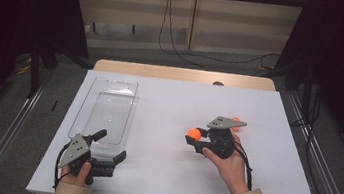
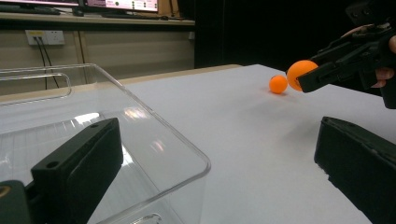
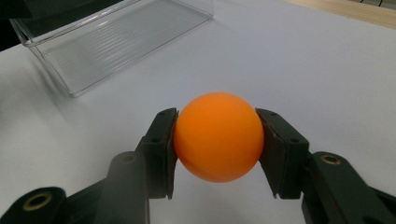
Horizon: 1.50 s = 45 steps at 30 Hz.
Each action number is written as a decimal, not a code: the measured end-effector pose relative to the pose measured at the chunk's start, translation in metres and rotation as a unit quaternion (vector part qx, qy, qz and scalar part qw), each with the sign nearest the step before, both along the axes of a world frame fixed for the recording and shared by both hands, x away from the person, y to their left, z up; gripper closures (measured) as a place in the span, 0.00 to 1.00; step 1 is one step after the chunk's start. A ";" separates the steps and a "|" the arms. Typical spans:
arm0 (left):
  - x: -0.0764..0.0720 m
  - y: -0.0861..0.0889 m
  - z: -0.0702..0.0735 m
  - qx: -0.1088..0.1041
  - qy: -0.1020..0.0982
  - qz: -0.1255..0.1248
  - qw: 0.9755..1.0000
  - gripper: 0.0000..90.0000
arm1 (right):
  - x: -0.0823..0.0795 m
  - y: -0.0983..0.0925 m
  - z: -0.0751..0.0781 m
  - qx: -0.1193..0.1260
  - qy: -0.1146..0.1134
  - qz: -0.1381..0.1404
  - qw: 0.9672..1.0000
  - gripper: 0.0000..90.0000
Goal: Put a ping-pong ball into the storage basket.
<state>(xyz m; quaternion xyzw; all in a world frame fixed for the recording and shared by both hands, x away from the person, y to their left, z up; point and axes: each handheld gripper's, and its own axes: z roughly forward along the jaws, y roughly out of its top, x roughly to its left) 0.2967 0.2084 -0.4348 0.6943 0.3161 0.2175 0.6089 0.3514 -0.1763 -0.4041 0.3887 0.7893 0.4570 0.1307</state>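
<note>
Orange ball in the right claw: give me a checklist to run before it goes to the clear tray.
1. Grip: right claw shut on the held ball, a pad on each side: ok.
2. Ball lifted off the table: cannot tell.
3. Clear tray upright, nothing in it: ok.
4. Left claw open at the tray's near end, may block the drop: not ok.
5. Second ball resting on the table, apart from the held one: ok.
</note>
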 end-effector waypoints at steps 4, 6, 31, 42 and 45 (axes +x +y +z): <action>0.000 0.000 0.000 0.002 -0.001 -0.001 1.000 0.01 | 0.001 0.002 0.001 -0.001 -0.001 0.001 1.000 0.57; 0.000 0.000 0.000 0.002 0.000 -0.002 1.000 0.01 | 0.001 0.002 0.002 0.001 0.000 0.001 1.000 0.57; -0.001 0.000 0.000 0.003 -0.002 -0.003 1.000 0.01 | 0.006 0.013 0.002 0.009 -0.001 0.012 1.000 0.57; -0.001 0.000 0.000 0.001 -0.002 -0.003 1.000 0.01 | 0.009 0.024 0.009 0.010 -0.006 0.020 1.000 0.57; -0.001 0.000 0.000 0.001 -0.003 -0.004 1.000 0.01 | 0.010 0.026 0.009 0.016 -0.007 0.021 1.000 0.57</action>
